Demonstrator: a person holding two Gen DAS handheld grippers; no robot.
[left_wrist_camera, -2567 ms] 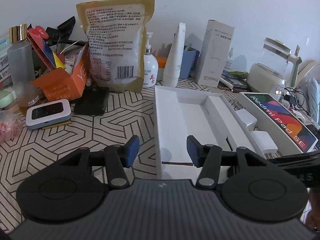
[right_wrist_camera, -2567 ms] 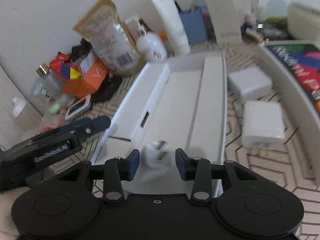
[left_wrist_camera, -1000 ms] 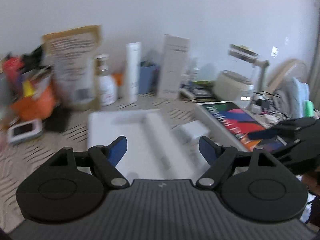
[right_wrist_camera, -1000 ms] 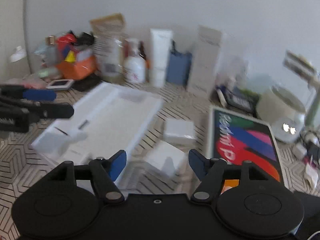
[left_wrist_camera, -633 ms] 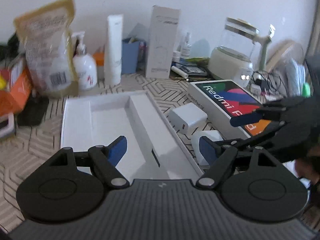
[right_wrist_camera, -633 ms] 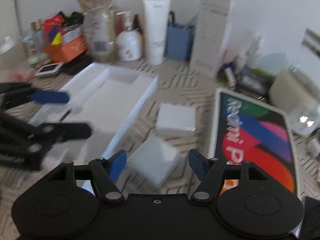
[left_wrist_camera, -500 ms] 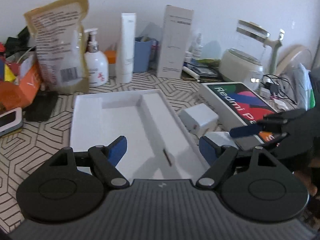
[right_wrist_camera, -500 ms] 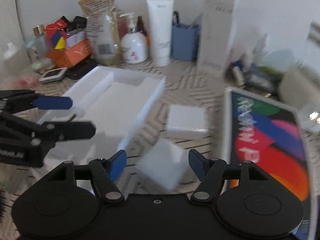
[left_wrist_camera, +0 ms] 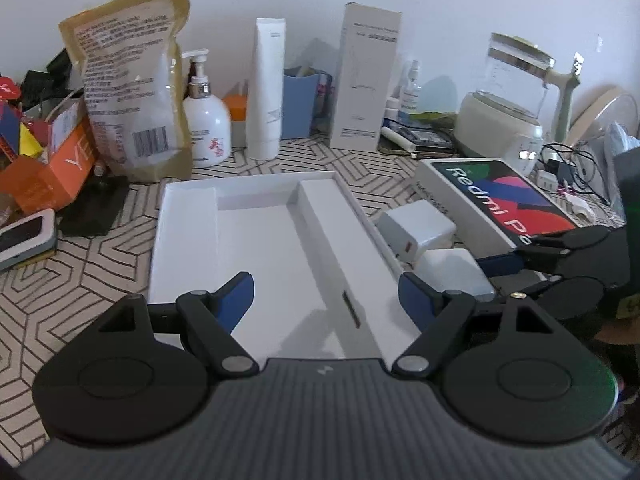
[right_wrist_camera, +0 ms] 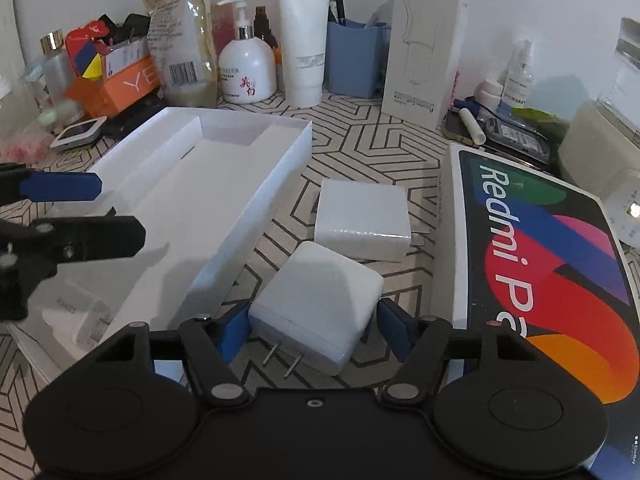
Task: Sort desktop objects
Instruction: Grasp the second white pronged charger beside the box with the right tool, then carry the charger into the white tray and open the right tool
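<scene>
At the left, the open white cardboard tray box (left_wrist_camera: 256, 248) lies flat on the hexagon-patterned tabletop (left_wrist_camera: 100, 256), its long axis running from the near edge away toward the back wall. A small white plug adapter (right_wrist_camera: 76, 316) lies in its near corner, seen only in the right wrist view. The left gripper (left_wrist_camera: 326, 296) hovers level over the near end of this box, pointing along its length, blue-padded fingers (left_wrist_camera: 238, 294) spread wide with nothing between them.

Just right of the box, on the tabletop, sits the white square power adapter with two metal prongs (right_wrist_camera: 316, 306). It lies flat, prongs pointing toward the right wrist camera, at the near end. The right gripper (right_wrist_camera: 314, 332) is low at table height, aimed away from the camera, its blue pads (right_wrist_camera: 234, 330) standing apart on either side of the adapter; whether the left pad touches it I cannot tell, and the right pad shows a gap.

Just behind lies a white rectangular charger block (right_wrist_camera: 362, 220), flat. Farther right, the colourful Redmi Pad tablet box (right_wrist_camera: 552, 264) lies flat, long axis running away from the camera.
</scene>
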